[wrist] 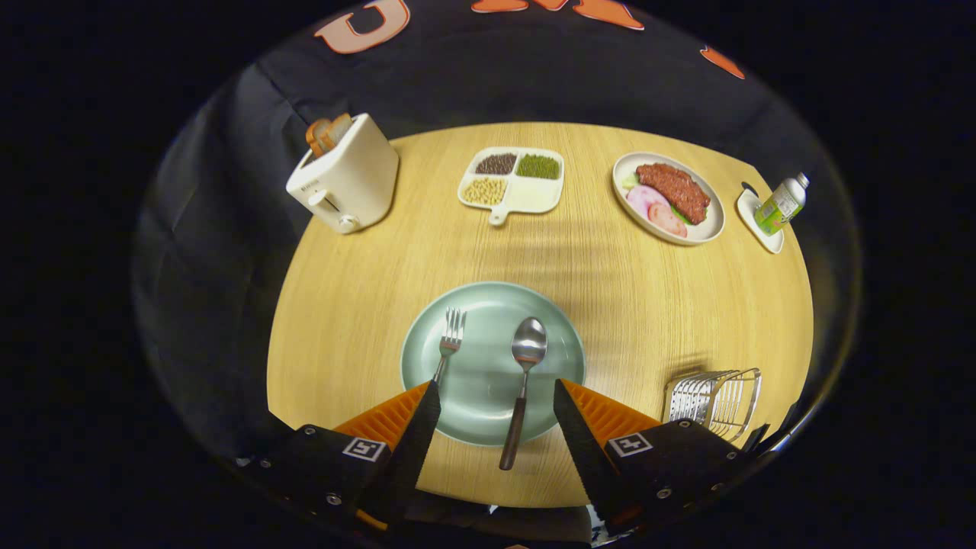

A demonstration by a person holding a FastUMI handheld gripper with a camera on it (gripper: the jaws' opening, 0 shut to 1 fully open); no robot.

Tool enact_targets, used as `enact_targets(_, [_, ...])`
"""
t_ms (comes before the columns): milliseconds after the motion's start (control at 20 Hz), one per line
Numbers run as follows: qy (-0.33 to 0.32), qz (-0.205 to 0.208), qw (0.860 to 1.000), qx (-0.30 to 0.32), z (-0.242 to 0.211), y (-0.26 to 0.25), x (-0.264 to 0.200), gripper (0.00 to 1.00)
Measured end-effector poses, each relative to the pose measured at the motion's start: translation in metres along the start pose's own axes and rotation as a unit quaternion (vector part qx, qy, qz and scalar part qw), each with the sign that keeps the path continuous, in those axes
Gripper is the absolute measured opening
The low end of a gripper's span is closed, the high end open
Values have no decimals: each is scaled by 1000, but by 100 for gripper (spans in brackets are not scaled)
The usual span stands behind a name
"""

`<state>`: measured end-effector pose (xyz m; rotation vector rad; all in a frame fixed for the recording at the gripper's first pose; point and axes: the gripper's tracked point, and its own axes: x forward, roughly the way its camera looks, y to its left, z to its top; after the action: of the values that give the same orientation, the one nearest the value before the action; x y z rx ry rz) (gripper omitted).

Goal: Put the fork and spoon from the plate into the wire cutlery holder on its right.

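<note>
A pale green plate (492, 305) lies on the round wooden table just ahead of my fingers. On it rest a fork (451, 338), tines pointing away, and a spoon (523, 381) with a dark handle that overhangs the plate's near rim. My gripper (496, 385) is open, hovering above the near edge of the plate. The spoon handle lies between the two fingers without touching them; the fork's handle end is hidden behind the left finger. The wire cutlery holder (714, 400) stands to the right of the plate, beside the right finger.
Beyond the plate stand a cream toaster (347, 179) with bread, a divided dish (512, 183) of beans, a plate of meat (669, 198), and a small bottle (781, 202) on a saucer. Bare wood separates the green plate from them.
</note>
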<state>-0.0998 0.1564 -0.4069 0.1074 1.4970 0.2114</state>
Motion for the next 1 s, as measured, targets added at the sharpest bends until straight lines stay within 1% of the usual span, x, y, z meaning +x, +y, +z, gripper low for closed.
enact_targets(150, [40, -7, 999, 6, -13, 2, 20, 85])
enact_targets(400, [89, -28, 995, 15, -31, -5, 47, 81])
enact_targets(600, [115, -46, 992, 34, -41, -13, 67, 70])
enact_targets(650, [121, -53, 991, 34, -44, -16, 71, 65])
enact_targets(700, [122, -60, 990, 32, -44, -19, 74, 61])
enact_targets(750, [127, -63, 989, 33, -45, -20, 76, 55])
enact_targets(900, [139, -53, 987, 59, -49, -15, 79, 34])
enact_targets(950, [143, -48, 986, 68, -50, -12, 80, 25])
enact_targets(1000, [143, -44, 986, 77, -52, -11, 86, 23])
